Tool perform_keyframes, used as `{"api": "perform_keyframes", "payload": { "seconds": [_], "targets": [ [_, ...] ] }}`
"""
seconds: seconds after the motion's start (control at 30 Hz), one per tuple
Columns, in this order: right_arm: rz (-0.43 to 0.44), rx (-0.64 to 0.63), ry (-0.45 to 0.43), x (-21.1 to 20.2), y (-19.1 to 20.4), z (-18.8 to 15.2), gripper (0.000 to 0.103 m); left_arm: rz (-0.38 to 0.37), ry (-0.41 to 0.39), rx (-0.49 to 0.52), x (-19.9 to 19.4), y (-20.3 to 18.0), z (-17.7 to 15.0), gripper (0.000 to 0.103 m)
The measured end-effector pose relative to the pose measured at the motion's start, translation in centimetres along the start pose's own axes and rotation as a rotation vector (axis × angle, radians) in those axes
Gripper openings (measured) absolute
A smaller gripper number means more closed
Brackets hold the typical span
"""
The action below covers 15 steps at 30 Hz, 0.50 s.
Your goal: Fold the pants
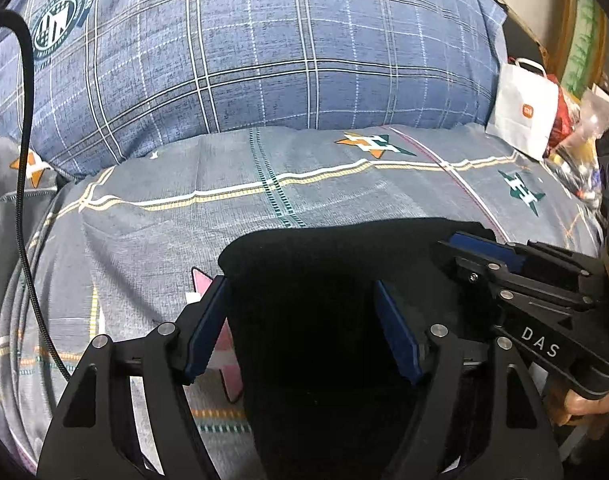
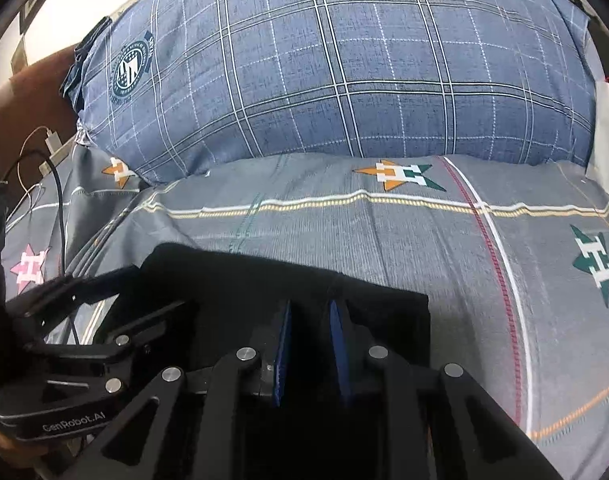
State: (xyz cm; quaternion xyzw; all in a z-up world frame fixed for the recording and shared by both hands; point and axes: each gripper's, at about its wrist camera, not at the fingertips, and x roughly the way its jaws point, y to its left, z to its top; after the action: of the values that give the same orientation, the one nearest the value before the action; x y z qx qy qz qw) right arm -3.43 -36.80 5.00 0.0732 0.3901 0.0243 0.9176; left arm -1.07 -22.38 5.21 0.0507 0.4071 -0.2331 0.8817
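Observation:
Black pants [image 1: 324, 264] lie folded on the grey patterned bed sheet [image 1: 232, 184], near edge of view. My left gripper [image 1: 302, 320] has its blue pads wide apart, straddling the black cloth, open. My right gripper [image 2: 310, 340] has its blue pads close together with a fold of the black pants [image 2: 264, 276] pinched between them. The right gripper also shows in the left wrist view [image 1: 504, 264], at the pants' right edge. The left gripper shows in the right wrist view [image 2: 88, 320], at the pants' left edge.
A big blue plaid pillow [image 1: 244, 52] lies just behind the pants. A white paper bag [image 1: 522, 110] and clutter stand at the right. Black cables [image 1: 24, 200] run along the left side of the bed. The grey sheet [image 2: 504, 240] stretches right.

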Motion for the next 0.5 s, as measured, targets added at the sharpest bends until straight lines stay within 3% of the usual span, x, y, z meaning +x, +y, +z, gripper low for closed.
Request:
{"api": "perform_keyframes", "payload": {
  "seconds": [0.2,0.5],
  "targets": [
    [0.018,0.024,0.021,-0.4,-0.2,0.3,0.019,0.006,-0.004,0.004,-0.2,-0.2,0.1,0.075],
    [-0.002,-0.005,0.003,-6.3,2.2,-2.5,0.026,0.003,-0.033,0.003,-3.6,-0.6,-1.3,0.074]
  ]
}}
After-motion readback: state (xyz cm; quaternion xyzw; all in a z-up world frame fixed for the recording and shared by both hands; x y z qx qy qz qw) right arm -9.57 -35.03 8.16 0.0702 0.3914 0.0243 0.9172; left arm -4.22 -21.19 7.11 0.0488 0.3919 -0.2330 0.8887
